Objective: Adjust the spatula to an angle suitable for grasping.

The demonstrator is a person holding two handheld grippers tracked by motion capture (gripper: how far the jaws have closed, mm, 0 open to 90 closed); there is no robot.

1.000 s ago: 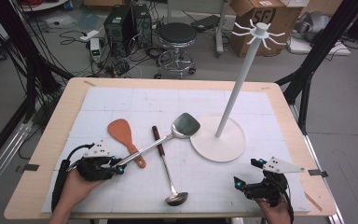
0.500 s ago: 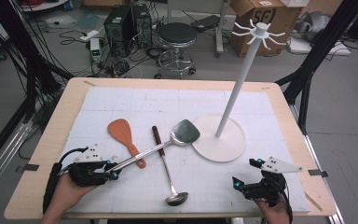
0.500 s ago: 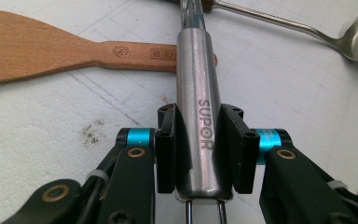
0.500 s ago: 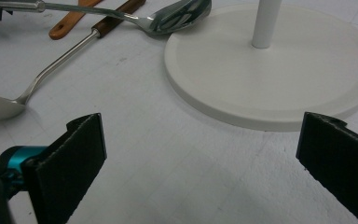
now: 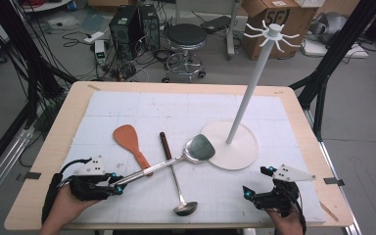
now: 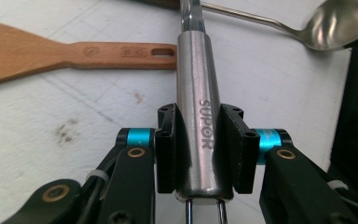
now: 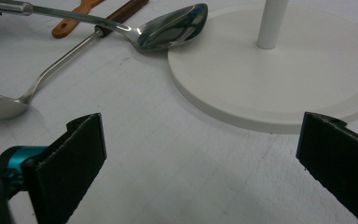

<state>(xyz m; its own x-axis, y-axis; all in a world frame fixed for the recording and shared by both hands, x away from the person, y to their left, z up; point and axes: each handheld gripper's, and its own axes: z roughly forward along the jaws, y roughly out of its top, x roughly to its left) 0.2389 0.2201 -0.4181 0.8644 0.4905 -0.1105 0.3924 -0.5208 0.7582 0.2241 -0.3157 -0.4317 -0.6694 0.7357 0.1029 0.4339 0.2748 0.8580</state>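
My left gripper point(image 5: 119, 188) sits at the near left, shut on the end of a steel serving spoon's handle point(image 6: 198, 116); both pads press the handle. The spoon point(image 5: 199, 148) slants up and right over a wooden spatula point(image 5: 127, 138) and a steel ladle point(image 5: 176, 181). Its bowl point(image 7: 172, 28) lies at the left rim of the white stand's round base point(image 5: 235, 147); whether it touches the base I cannot tell. My right gripper point(image 5: 257, 181) rests at the near right, open, with nothing between its pads point(image 7: 74, 154).
The stand's white pole point(image 5: 249, 88) rises from the base to a crown of hooks point(image 5: 272, 34). A white mat point(image 5: 127, 105) covers the wooden table. Beyond the far edge stand a stool point(image 5: 186, 36), boxes and cables.
The left hand has drawn slightly toward the near edge with the spoon in its grip, and the spoon's bowl has come nearer along the base's rim. The right gripper has stayed put.
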